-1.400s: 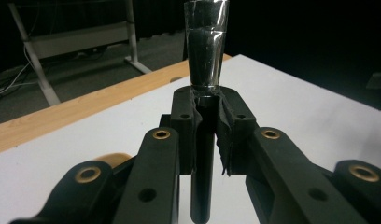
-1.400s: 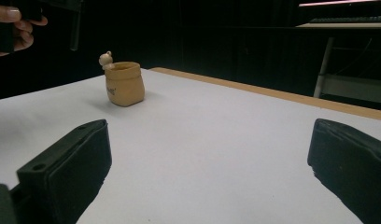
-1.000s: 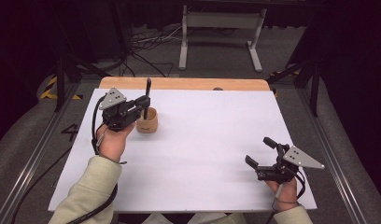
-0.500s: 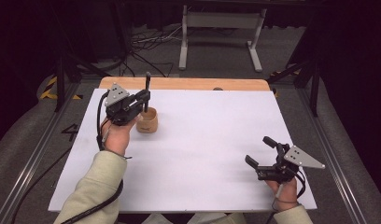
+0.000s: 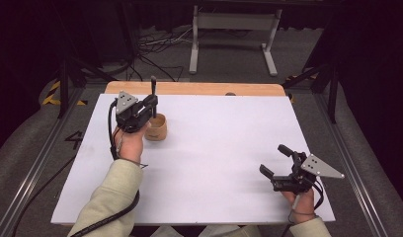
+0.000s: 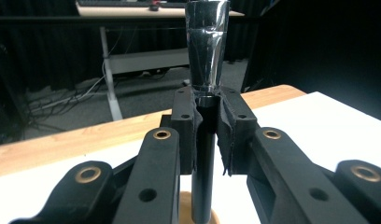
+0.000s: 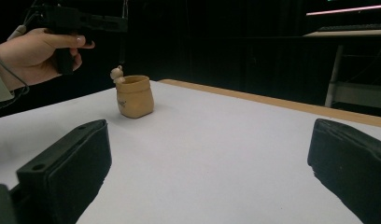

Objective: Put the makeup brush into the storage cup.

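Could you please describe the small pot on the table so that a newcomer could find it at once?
On the white table, look to the far left part, just below the left gripper. There stands a tan pot, squat and sack-shaped, with the gripper's black rod upright over its mouth.

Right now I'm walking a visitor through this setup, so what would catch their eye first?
Likely the left claw at the table's far left, shut on an upright dark pen-like stick whose lower end dips into a small tan cup. Next, the open right claw resting near the white table surface's near right corner, nothing between its jaws.
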Motion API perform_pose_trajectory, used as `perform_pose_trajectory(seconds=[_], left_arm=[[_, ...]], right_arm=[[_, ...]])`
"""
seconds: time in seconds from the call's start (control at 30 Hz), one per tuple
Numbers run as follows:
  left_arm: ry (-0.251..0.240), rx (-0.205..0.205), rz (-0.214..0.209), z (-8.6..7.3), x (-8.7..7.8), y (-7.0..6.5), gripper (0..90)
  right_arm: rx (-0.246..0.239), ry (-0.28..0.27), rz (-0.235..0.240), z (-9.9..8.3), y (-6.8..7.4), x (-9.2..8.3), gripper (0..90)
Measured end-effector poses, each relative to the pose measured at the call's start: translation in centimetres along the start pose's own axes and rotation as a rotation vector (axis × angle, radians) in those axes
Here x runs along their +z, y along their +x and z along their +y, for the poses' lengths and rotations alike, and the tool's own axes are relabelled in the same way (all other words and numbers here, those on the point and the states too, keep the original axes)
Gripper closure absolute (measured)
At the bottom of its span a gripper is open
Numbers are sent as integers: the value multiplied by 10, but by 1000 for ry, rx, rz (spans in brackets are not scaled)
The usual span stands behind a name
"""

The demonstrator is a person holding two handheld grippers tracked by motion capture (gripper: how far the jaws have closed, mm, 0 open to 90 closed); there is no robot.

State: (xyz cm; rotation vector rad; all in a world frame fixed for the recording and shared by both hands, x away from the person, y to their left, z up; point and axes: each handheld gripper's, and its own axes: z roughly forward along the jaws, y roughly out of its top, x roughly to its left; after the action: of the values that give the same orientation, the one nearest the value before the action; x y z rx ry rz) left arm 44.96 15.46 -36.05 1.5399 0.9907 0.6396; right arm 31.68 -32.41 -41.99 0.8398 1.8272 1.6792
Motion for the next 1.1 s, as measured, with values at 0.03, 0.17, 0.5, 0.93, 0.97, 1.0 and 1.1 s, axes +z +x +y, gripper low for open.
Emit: perform_pose_trajectory(seconds=[0.03,0.17,0.5,0.93,0.97,1.0,1.1], left_arm=[[0,0,0,0,0,0,783],[6,18,2,-4,5,-4,783],[57,64,40,-17,12,-3,783],[81,117,56,-27,18,-3,781],[85,121,54,-28,18,-3,781],[86,121,54,-29,19,-4,781],[96,123,61,-31,21,-4,781]], right_arm=[[0,0,0,0,0,0,0],[17,-12,7,1,-1,-1,0],[15,-19,13,2,0,-2,0],[9,-26,45,1,2,-1,0],[7,-28,46,1,2,-2,0],[7,-28,46,1,2,-2,0],[3,-31,48,2,2,-3,0]])
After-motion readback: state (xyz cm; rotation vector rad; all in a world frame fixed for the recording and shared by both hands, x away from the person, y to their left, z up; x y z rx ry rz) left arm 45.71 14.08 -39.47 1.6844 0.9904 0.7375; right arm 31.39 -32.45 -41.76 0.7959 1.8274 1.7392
